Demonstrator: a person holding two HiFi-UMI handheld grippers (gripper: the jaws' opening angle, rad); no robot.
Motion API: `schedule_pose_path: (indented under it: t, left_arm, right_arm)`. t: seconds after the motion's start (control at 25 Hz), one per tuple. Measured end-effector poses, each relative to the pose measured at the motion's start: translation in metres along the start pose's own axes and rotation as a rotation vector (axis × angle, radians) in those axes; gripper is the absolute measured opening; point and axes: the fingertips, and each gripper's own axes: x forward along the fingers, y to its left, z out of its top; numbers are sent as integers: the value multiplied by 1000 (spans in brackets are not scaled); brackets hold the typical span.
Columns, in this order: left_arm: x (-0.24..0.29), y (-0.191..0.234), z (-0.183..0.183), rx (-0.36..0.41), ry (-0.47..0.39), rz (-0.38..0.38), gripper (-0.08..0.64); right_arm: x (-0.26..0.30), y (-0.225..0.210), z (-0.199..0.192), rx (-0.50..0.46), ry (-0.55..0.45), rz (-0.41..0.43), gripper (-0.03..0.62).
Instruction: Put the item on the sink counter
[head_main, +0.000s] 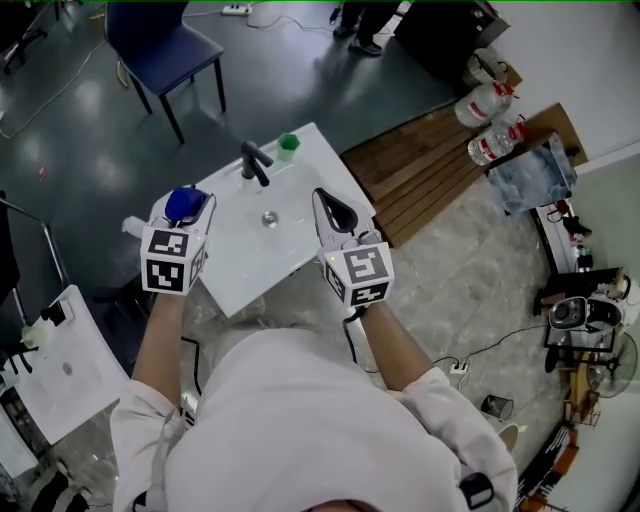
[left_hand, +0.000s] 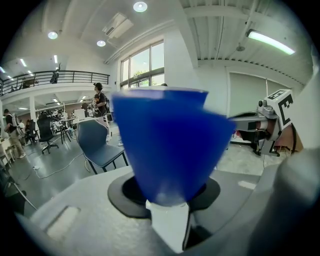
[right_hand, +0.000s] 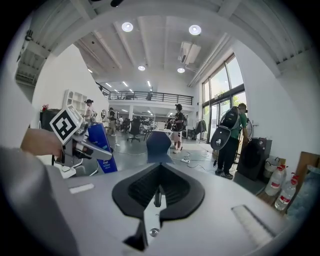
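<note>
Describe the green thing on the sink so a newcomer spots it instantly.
Find the white sink counter in the middle of the head view. At its far edge, just right of the black faucet, stands a small green cup, the only green thing there.

**Both arms out, left gripper loaded**

The left gripper (head_main: 186, 212) is held forward at the left, jaws clamped on a blue item (left_hand: 170, 145). The right gripper (head_main: 334, 207) is level with it at the right, jaws together with nothing between them. Both forearms reach out from the near body, the left forearm (head_main: 160, 335) bare, well apart.
</note>
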Motion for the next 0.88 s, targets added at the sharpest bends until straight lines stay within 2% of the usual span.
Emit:
schedule_pose_path:
  t: [0.24, 0.52, 0.88]
  left_arm:
    - [19, 17, 2, 2, 3, -1, 152]
    - [43, 26, 1, -11, 30, 30, 153]
    - [93, 39, -23, -52, 89, 67, 153]
  right_arm:
    - [29, -2, 5, -7, 9, 15, 4]
    - [61, -12, -7, -12, 21, 70, 5]
    - [103, -27, -26, -21, 38, 148, 5]
